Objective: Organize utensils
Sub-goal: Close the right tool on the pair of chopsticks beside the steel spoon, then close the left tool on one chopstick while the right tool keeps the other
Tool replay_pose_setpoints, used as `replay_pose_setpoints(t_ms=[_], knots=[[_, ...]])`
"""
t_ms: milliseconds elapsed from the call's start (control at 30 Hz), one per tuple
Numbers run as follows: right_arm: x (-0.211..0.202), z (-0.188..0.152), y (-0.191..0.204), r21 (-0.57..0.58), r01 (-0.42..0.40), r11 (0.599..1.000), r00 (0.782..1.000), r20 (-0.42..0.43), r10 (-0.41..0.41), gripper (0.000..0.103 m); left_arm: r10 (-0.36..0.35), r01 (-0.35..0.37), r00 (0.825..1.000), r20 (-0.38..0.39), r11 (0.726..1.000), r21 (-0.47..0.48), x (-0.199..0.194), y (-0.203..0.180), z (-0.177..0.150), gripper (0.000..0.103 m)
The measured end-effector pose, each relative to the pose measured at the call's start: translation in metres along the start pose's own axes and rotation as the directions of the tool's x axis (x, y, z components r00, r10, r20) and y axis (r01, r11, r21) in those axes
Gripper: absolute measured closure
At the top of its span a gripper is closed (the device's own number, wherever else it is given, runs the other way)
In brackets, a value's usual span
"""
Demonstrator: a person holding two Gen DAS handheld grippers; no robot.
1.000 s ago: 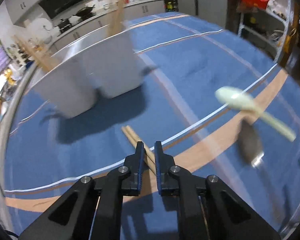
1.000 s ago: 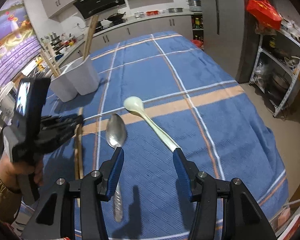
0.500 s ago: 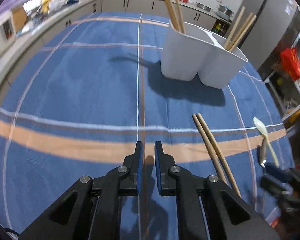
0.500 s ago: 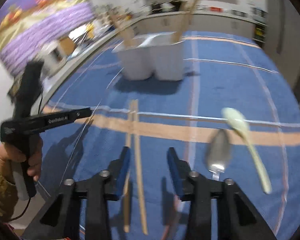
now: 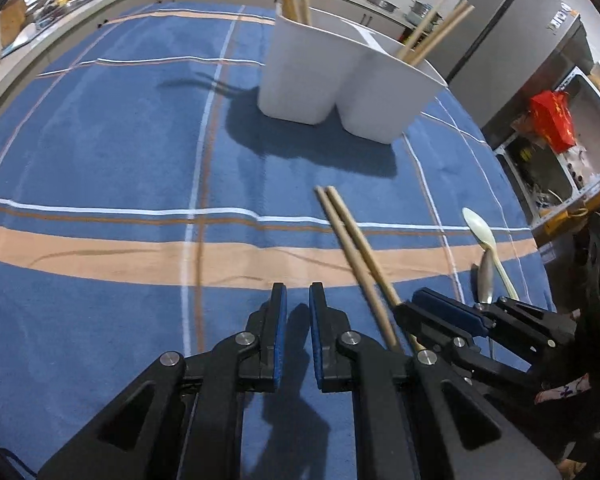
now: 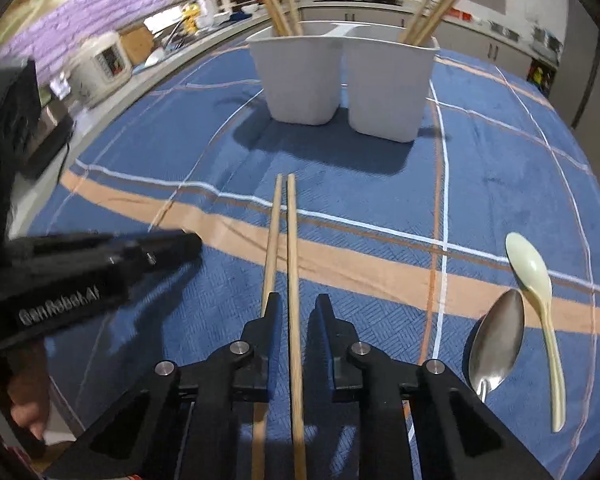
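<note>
Two wooden chopsticks [image 6: 290, 240] lie side by side on the blue plaid cloth, also in the left wrist view [image 5: 352, 236]. My right gripper [image 6: 298, 304] is low over them, partly open, one chopstick between its fingers and the other under the left finger. My left gripper [image 5: 298, 294] is nearly shut and empty, to their left. Two white holders [image 6: 300, 76] [image 6: 388, 84] with chopsticks in them stand behind; they also show in the left wrist view [image 5: 300, 72]. A metal spoon [image 6: 498, 340] and a pale green spoon [image 6: 534, 276] lie at the right.
The cloth-covered table's edge [image 6: 52, 184] runs along the left, with a kitchen counter and appliances [image 6: 100, 64] beyond. A shelf rack with a red bag [image 5: 552, 120] stands past the table's far right side.
My right gripper has swung left from the spoons to over the two chopsticks and narrowed its opening. My left gripper has turned to face the holders and stayed nearly shut.
</note>
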State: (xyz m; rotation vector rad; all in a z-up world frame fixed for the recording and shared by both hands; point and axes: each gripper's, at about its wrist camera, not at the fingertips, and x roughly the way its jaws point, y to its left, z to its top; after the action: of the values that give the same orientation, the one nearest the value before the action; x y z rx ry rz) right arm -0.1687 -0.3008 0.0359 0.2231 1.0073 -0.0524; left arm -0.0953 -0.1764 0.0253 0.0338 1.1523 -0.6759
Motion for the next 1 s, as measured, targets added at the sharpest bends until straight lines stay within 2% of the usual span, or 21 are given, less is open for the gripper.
replay_pose_setpoints(t_ms=[200,233,333,500,700,767,933,1000], knots=[[-0.004,-0.010,-0.014,0.035,0.062,0.997,0.998,-0.007,-0.062,0.085,-0.018,0.018,0.999,-0.034,1.000,0.020,0.017,-0.015,0.006,0.093],[-0.005,-0.012,-0.016,0.045,0.057,0.997,0.998,-0.008,-0.057,0.085,-0.020,0.021,0.999,-0.036,0.999,0.026,0.019,-0.018,0.007,0.092],[-0.014,-0.016,-0.019,0.101,-0.045,0.994,0.999,0.027,0.042,0.084,-0.031,0.032,0.999,-0.043,0.999,0.031,0.024,-0.025,0.010,0.092],[-0.010,-0.026,-0.005,0.023,0.000,1.000,1.000,-0.001,0.000,0.084,-0.011,0.013,0.999,-0.031,0.998,0.062,0.029,-0.039,0.014,0.090],[-0.011,-0.037,0.005,-0.062,0.047,0.997,0.999,0.014,-0.047,0.086,0.015,-0.012,1.000,-0.025,0.995,0.101,0.035,-0.053,0.018,0.088],[-0.014,-0.040,-0.001,-0.034,0.083,0.996,0.996,0.019,-0.082,0.095,0.029,-0.027,0.999,-0.016,0.993,0.116,0.036,-0.058,0.018,0.088],[-0.021,-0.043,-0.031,0.099,0.091,0.991,0.995,0.023,-0.094,0.095,0.118,-0.122,0.993,0.033,0.965,0.231,0.037,-0.076,0.010,0.091],[-0.024,-0.043,-0.037,0.133,0.070,0.989,0.997,0.016,-0.073,0.095,0.124,-0.129,0.992,0.035,0.958,0.256,0.034,-0.076,0.007,0.092]])
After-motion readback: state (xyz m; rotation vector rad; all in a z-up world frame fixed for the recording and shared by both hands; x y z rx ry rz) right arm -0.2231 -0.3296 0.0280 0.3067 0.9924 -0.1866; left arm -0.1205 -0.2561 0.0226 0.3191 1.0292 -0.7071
